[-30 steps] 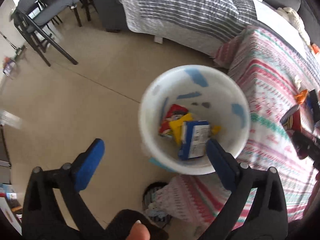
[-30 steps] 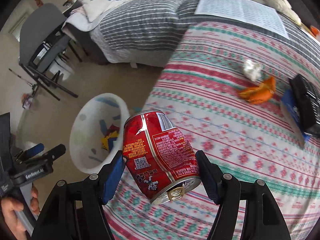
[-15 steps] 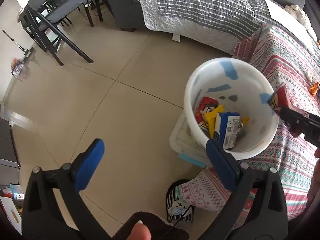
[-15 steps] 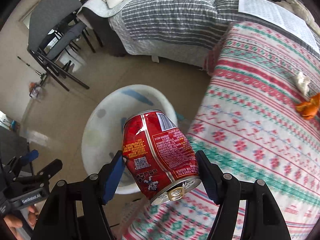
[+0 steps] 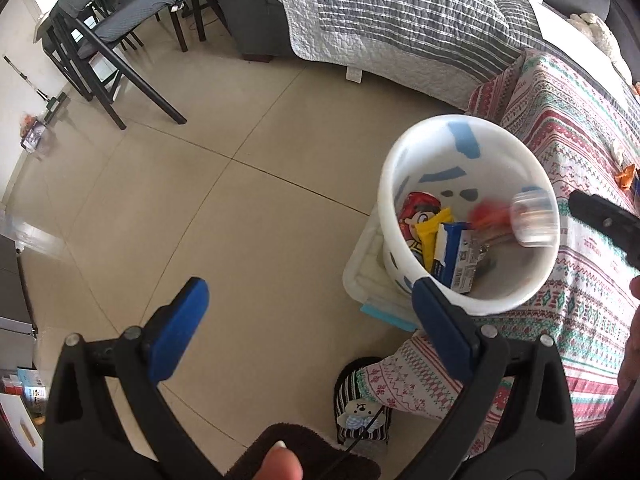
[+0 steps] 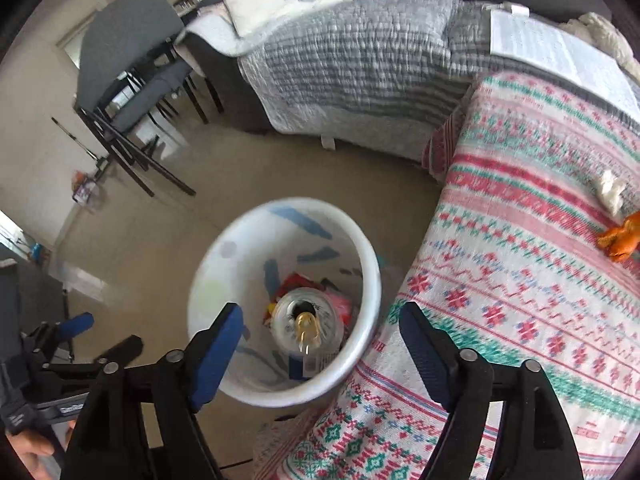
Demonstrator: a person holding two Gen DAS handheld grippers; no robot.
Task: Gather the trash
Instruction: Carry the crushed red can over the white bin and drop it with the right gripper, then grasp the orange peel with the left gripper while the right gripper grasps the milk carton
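A white bin stands on the floor beside the patterned bed cover. A red soda can is blurred in mid-air inside the bin mouth, above wrappers. My right gripper is open and empty just above the bin; its tip shows in the left wrist view. My left gripper is open and empty over the floor, left of the bin. An orange peel and a white tissue lie on the bed.
A grey striped quilt covers the sofa behind. Dark chairs stand at the back left. A striped slipper lies on the tile floor under the bed edge. A clear box lid sits under the bin.
My right gripper moved over the bin, opened and let go of the red can, which now drops into the bin. My left gripper shifted left, away from the bin.
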